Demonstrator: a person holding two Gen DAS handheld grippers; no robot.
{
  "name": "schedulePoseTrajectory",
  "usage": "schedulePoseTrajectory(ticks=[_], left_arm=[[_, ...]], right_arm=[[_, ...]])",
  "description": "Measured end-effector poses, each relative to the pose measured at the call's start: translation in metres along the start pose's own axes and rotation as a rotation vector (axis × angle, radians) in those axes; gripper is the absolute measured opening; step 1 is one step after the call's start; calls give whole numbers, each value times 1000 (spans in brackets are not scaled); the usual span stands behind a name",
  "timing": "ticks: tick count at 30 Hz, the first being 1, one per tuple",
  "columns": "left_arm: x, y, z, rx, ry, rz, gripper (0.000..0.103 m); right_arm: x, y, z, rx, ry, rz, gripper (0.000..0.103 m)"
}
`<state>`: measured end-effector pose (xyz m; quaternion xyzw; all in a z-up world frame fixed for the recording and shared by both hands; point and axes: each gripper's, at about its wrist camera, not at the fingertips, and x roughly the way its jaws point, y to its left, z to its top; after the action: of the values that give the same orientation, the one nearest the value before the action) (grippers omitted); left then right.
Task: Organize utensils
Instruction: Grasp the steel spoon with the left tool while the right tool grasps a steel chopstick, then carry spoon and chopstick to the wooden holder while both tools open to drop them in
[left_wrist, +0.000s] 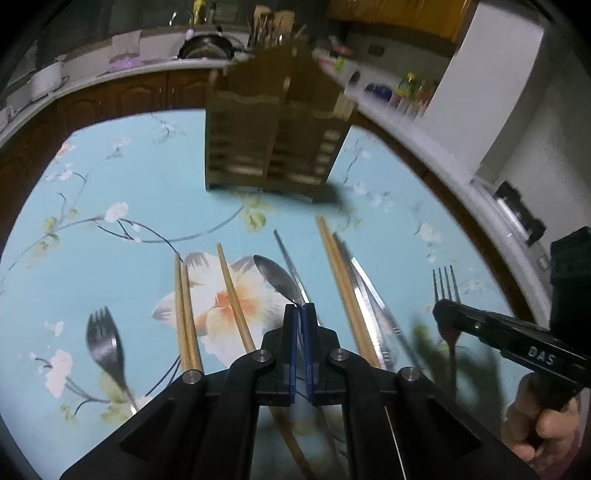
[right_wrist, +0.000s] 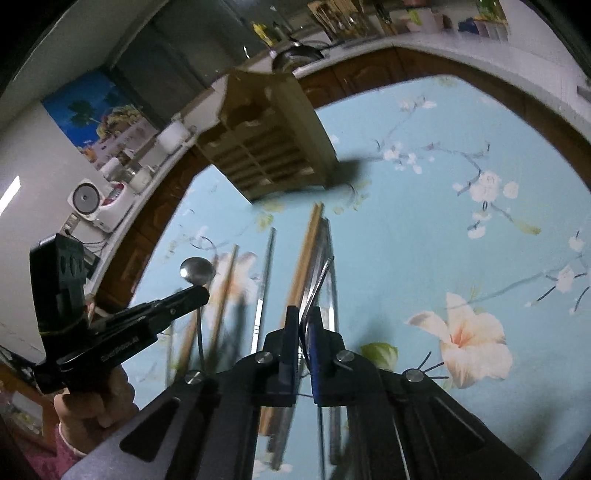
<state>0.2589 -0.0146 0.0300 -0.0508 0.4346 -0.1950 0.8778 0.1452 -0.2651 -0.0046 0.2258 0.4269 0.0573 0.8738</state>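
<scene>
Over the floral tablecloth (left_wrist: 110, 177), left tool (left_wrist: 300, 306) clenches the spoon (left_wrist: 275, 275); right tool (right_wrist: 301, 314) clenches a fork (right_wrist: 322, 271).

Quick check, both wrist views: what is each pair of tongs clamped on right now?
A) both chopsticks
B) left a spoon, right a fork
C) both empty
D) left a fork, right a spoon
B: the left tongs pinch the handle of the spoon, and the right tongs are closed on the fork, its tines jutting past their tip in the left wrist view.
</scene>
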Motion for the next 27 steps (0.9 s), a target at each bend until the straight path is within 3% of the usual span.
schedulePoseTrajectory(ticks=[13,27], left_arm=[[-91,10,-17,-33,-163,-56,2],[-111,25,-7,-76,-237,-39,2]], right_arm=[[-52,34,15,-37,-142,61,2],[-57,40,45,-39,-217,74,2]])
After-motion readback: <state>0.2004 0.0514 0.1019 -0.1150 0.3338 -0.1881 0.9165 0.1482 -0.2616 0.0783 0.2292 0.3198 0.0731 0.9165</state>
